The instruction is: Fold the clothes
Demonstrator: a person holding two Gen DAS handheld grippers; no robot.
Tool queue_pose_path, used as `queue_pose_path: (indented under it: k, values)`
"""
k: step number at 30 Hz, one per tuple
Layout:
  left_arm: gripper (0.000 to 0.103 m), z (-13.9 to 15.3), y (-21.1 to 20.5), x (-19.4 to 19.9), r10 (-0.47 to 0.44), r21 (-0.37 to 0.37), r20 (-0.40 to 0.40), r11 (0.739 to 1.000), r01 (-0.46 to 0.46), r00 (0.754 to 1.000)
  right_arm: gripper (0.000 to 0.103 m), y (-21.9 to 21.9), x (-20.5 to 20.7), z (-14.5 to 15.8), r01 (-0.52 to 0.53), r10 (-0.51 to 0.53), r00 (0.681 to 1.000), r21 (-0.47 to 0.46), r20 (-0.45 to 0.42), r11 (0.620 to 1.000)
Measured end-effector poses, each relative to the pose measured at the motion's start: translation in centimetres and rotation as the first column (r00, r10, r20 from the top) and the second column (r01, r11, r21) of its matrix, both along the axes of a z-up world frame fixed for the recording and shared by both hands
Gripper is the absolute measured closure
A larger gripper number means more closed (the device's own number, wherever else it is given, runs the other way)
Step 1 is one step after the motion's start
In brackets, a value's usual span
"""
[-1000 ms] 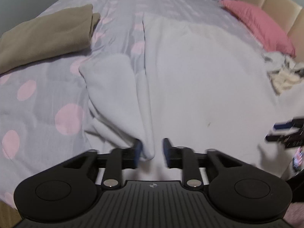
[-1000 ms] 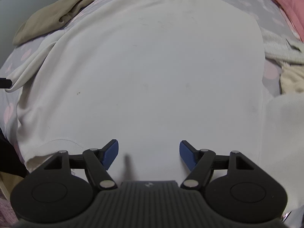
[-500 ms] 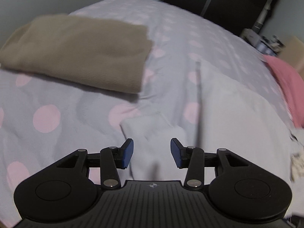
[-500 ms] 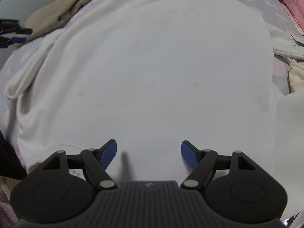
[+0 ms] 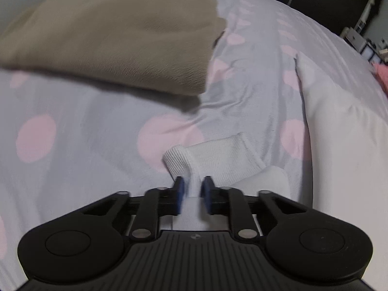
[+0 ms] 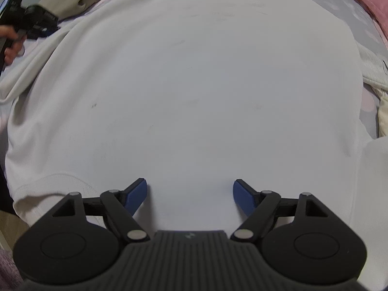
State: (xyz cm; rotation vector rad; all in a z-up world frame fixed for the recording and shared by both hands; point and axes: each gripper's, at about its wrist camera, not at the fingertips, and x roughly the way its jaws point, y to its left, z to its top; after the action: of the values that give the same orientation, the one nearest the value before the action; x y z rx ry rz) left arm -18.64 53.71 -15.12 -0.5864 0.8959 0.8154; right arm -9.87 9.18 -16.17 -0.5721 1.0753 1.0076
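My left gripper (image 5: 192,192) has just been closing, and its blue pads now pinch a bunched fold of the white sleeve cuff (image 5: 213,155); half a second ago the same jaws stood apart above that cuff with nothing between them. A second ago this gripper was over the body of the white shirt (image 6: 194,97); now it sits at the sleeve's end, at the shirt's left side. My right gripper (image 6: 190,195) has its jaws spread wide, a little wider than before, with only flat shirt cloth beneath and nothing between the pads; it has hardly shifted.

The cuff is ribbed and puckers upward where I pinch it, its free edge flaring out to the right. The rest of the shirt lies spread flat across the grey bedspread (image 5: 84,126) with pink dots, a curved hem seam showing at its near left corner. Beyond the cuff, far left, rests a folded tan garment (image 5: 109,36). A pink pillow (image 6: 371,4) lies at the far right.
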Motion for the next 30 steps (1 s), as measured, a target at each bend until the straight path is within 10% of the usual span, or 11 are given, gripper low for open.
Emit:
queue_pose_path:
  k: [14, 30]
  values:
    - [0.098, 13.4, -1.5, -5.2, -0.012, 0.204, 0.216, 0.978, -0.033, 0.976, 0.021, -0.8, -1.2, 0.3, -0.036, 0.036, 0.999, -0.021, 0.027, 0.999]
    - [0.098, 21.4, 7.6, -12.3, 0.197, 0.479, 0.046, 0.856, -0.195, 0.979, 0.021, -2.6, 0.8, 0.8, 0.028, -0.029, 0.998, 0.01, 0.057, 1.0]
